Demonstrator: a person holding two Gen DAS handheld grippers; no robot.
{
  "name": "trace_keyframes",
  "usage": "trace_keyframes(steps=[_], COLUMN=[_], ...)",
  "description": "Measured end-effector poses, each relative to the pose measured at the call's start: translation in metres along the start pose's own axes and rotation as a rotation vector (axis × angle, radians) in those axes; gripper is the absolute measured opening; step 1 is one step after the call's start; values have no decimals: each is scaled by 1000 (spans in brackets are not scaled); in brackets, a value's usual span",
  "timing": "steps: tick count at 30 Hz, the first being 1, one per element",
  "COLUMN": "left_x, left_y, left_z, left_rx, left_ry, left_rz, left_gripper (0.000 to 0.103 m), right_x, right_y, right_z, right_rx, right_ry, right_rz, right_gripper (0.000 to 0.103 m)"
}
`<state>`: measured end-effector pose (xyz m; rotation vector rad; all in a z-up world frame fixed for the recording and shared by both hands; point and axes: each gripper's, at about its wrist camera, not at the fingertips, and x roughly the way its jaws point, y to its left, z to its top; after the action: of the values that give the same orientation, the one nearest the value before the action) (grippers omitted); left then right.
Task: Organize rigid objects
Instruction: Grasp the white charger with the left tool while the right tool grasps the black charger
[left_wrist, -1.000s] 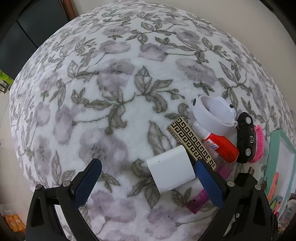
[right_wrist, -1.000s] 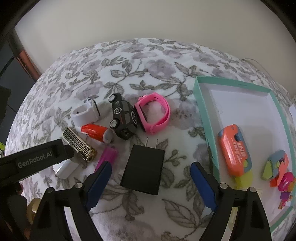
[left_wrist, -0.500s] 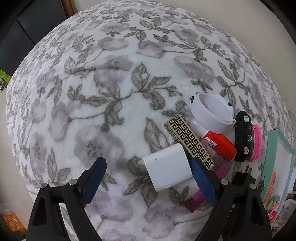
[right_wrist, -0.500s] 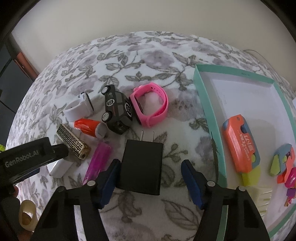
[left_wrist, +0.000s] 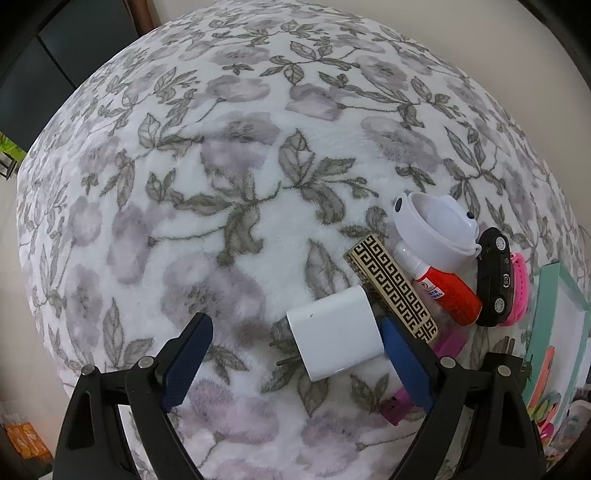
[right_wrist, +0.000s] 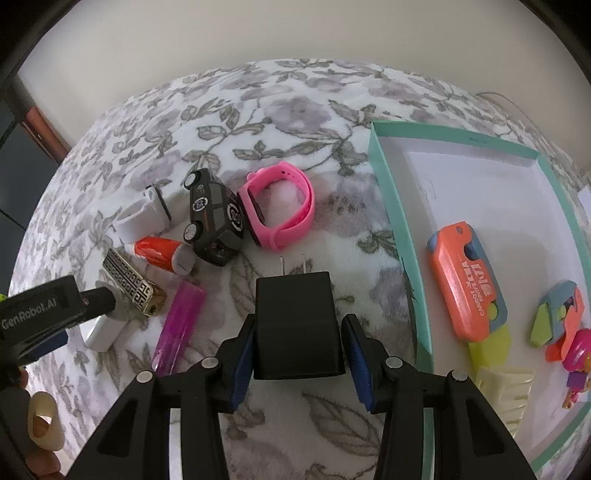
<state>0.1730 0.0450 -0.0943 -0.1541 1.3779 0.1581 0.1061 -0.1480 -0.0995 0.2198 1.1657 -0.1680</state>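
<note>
The right claw (right_wrist: 300, 349) is closing around the black charger (right_wrist: 297, 325), which lies on the flowered blanket (right_wrist: 295, 110) with its prongs pointing away, just left of the teal tray (right_wrist: 402, 236); its blue pads sit right at the charger's sides. The left claw (left_wrist: 295, 360) stands wide over the white charger (left_wrist: 334, 334), its right pad touching or nearly touching, the left well clear; the gold patterned bar (left_wrist: 393, 286) lies just beside it.

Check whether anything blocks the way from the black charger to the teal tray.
Nothing visible does. The right gripper is closing around the black charger, and only bare floral blanket lies between it and the teal tray. The tray's raised wall must be cleared; the orange toy knife leaves its floor bare further back.
</note>
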Motion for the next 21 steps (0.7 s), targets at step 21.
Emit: trace_keyframes(steps=[21], left_x=[-11], left_y=[-2], left_z=[2], left_rx=[-15], left_ry=[-18], left_rz=[-3], left_gripper=[60], right_x=[-11], right_y=[-2], right_z=[3], right_rx=[-16], right_ry=[-22], right_rz=[44], right_gripper=[44])
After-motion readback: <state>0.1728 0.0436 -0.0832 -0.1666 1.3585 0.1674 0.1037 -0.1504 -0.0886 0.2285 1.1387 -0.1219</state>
